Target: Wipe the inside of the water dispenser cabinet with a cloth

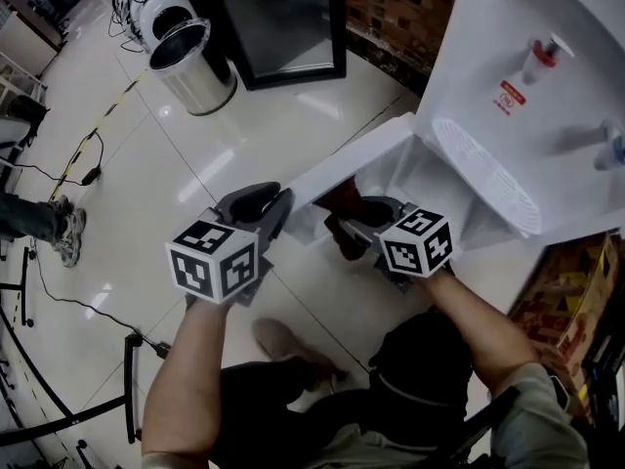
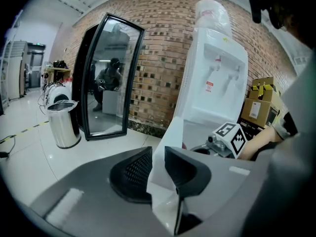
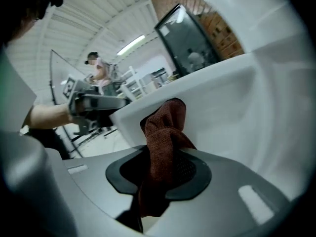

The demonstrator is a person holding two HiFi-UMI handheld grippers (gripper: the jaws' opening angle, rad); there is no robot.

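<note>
The white water dispenser (image 1: pixel 527 96) stands at the right, its lower cabinet door (image 1: pixel 356 154) swung open. My left gripper (image 1: pixel 275 213) is shut on the door's free edge; in the left gripper view the white door panel (image 2: pixel 168 142) runs between the dark pads of that gripper (image 2: pixel 158 164). My right gripper (image 1: pixel 350 233) sits at the cabinet opening, shut on a reddish-brown cloth (image 1: pixel 342 196). In the right gripper view the cloth (image 3: pixel 165 130) stands bunched up out of the gripper (image 3: pixel 160 169) against the white cabinet wall (image 3: pixel 247 112). The cabinet's inside is mostly hidden.
A steel bin (image 1: pixel 190 62) and a black-framed glass panel (image 1: pixel 283 27) stand on the glossy tile floor to the left. Cardboard boxes (image 1: pixel 571 301) sit right of the dispenser. Cables and another person's shoe (image 1: pixel 68 237) lie at the far left. A brick wall is behind.
</note>
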